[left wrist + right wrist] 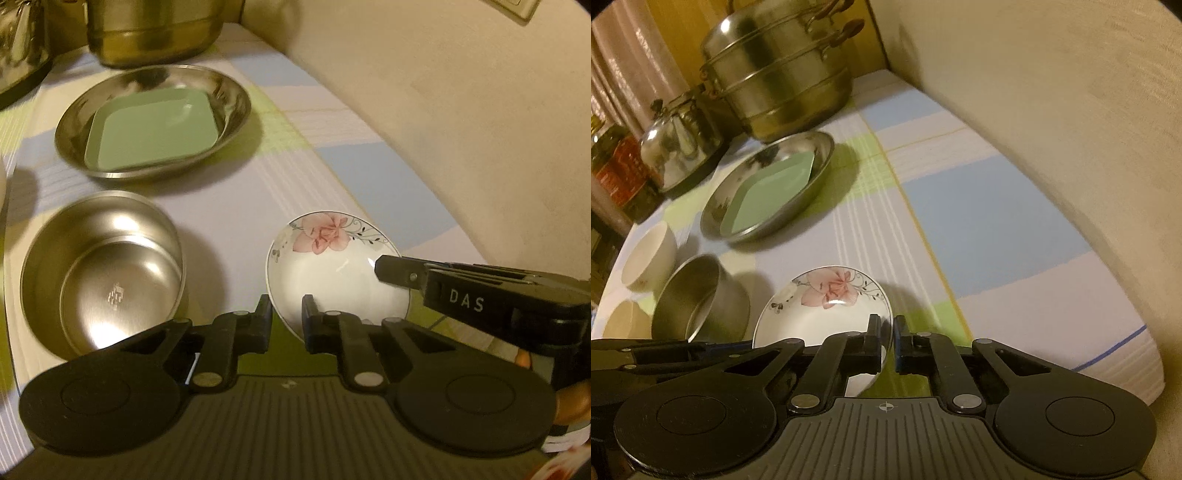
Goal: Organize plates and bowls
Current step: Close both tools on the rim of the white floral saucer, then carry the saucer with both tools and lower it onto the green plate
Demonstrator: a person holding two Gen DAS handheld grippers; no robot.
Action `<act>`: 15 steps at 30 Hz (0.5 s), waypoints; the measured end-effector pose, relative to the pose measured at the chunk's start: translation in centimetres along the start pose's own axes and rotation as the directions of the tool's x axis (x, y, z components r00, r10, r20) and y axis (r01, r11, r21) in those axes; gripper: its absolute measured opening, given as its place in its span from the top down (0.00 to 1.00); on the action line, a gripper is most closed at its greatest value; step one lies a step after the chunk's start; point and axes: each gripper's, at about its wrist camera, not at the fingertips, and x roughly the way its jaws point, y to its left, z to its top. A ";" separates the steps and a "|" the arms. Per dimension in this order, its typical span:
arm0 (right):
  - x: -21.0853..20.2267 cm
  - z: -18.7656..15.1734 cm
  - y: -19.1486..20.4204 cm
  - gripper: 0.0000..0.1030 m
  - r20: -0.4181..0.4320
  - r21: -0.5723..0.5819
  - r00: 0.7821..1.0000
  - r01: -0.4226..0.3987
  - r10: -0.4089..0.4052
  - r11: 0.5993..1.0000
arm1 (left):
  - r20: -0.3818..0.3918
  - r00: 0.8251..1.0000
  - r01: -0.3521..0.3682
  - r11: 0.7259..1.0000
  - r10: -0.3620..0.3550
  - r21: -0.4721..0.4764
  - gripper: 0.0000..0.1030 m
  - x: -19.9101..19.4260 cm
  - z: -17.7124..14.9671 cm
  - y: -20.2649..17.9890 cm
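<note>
Beyond the flowered dish, the steel plate with a green tray in it lies far on the counter; a steel bowl sits beside the dish. The left gripper pinches the dish's near rim; the right gripper clamps its right edge, both nearly pressed together. The plate lies ahead and leftward.

Four bowls, two plates.
</note>
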 end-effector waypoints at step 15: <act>2.2 6.2 2.8 0.93 0.041 0.002 0.999 -0.030 0.030 1.000 | 0.078 0.997 -0.014 1.000 0.014 -0.003 0.86 -0.5 6.6 3.6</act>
